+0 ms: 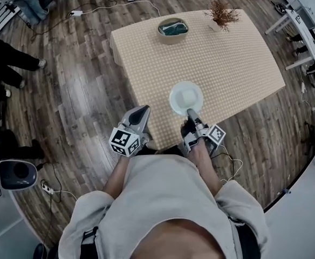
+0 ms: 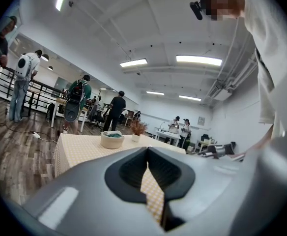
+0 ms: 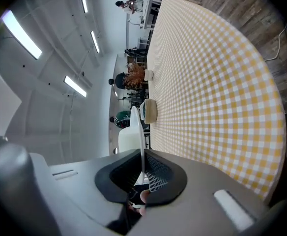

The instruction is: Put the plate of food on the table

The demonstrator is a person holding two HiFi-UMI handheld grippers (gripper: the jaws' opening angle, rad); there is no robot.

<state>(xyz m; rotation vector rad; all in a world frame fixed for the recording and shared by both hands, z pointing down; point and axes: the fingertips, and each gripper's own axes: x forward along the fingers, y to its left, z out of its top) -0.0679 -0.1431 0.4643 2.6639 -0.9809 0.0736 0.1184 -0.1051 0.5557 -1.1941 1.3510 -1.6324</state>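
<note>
With your right gripper (image 1: pixel 190 111) pinching the rim of the plate (image 1: pixel 186 97) just above the near edge of the checked surface (image 1: pixel 227 53), and your left gripper (image 1: pixel 144 109) pressed together and empty, you seem mid-placement: lower it level, then let go.

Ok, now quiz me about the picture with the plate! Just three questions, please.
1. True or false: the left gripper holds the plate.
2. What stands near the basket at the far end of the table? A) a kettle B) a dried plant C) a lamp
3. Fill in: the right gripper is shut on the plate's ____.
Key: 1 false; 2 B; 3 rim.
</note>
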